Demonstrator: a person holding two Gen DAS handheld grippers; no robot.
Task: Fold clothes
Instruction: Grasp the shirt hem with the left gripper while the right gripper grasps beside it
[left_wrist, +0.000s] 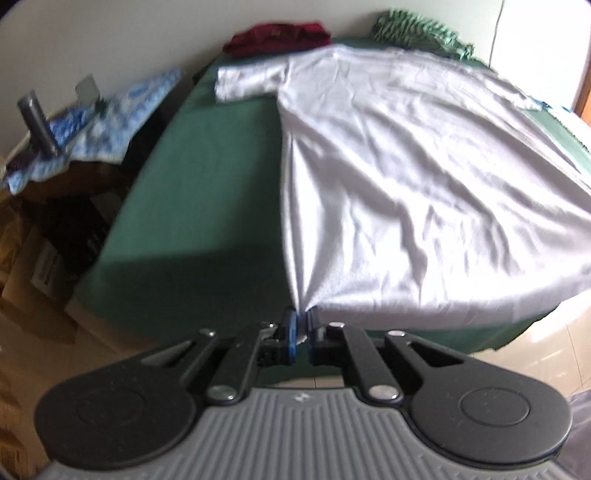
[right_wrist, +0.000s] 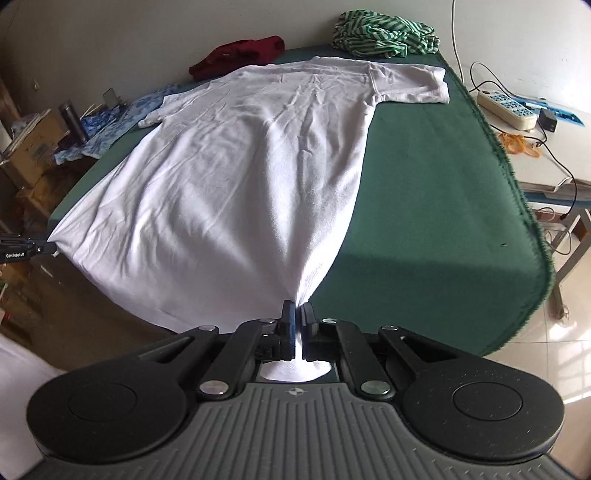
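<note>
Currently white T-shirt (right_wrist: 258, 155) lies flat on green table (right_wrist: 443, 206), hem at near edge. We note left gripper (left_wrist: 301, 325) and right gripper (right_wrist: 298, 321) each clamped on 1 hem corner. Risk: uneven pull skews shirt, drags hem off table, wrinkles bunch.

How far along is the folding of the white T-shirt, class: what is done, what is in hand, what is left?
Done: the white T-shirt lies spread flat on the green table, sleeves out. In hand: the left claw and right claw each pinch a hem corner, pulling it taut. Left: no fold shows yet, and the striped garment and dark red garment lie crumpled at the far edge.
</note>
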